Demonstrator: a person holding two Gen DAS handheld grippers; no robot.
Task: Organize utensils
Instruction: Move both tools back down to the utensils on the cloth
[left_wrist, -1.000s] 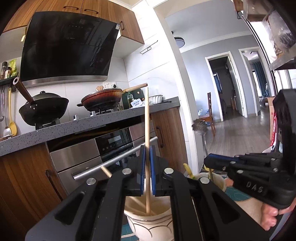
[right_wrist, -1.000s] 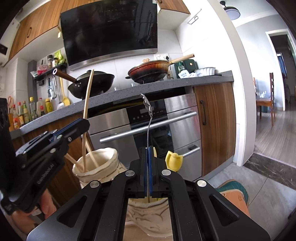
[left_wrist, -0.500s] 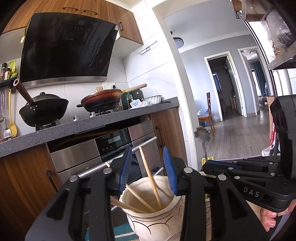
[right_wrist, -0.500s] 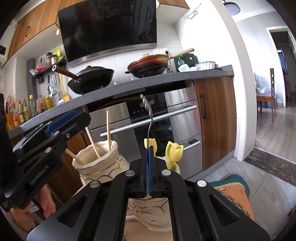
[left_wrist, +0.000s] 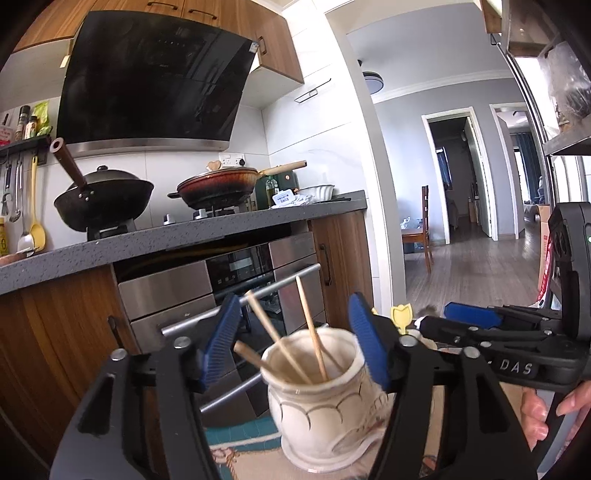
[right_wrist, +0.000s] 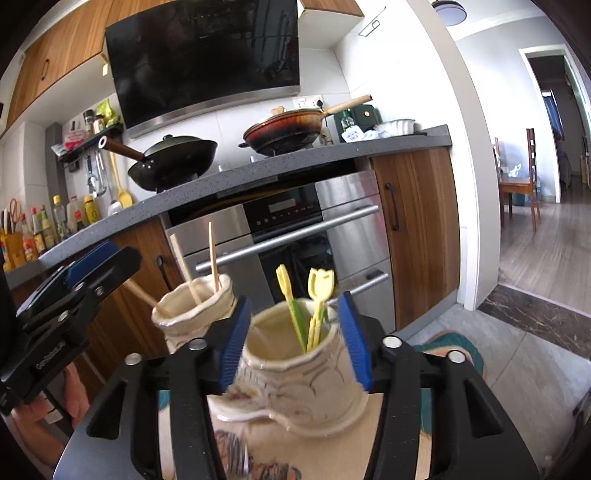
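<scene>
"Two pots, both loaded. L gripper (left_wrist: 295, 341) has just been opening, jaws wide now, nothing pinched. They sit either side of the chopstick pot (left_wrist: 325, 398), pads not pressing on it."

"Sticks?"

"Three wooden chopsticks (left_wrist: 310, 328) lean loose inside, ends poking above the rim. R gripper (right_wrist: 291, 332) same story: jaws have just been opening, wide-ish, straddling the 2nd pot (right_wrist: 295, 365) w/o gripping it."

"What's in that one?"

"Yellow tulip-topped picks (right_wrist: 320, 295) plus a green one, standing in it. No metal utensil visible from here, maybe sunk inside, can't tell. Pots stand just beside each other on a patterned mat (left_wrist: 240, 439), low in front of the oven (right_wrist: 288, 236)."

"So which step?"

"Release, I'd say. Each side has dropped its item into its own pot, sorted by type."

"Next?"

"Prob. back both grippers straight up and away, jaws kept wide so pads don't clip the rims or snag a leaning stick. L is riskier, sticks tilt toward its left pad. Then look for more loose utensils. None in view rn, so maybe nearly done."
</scene>
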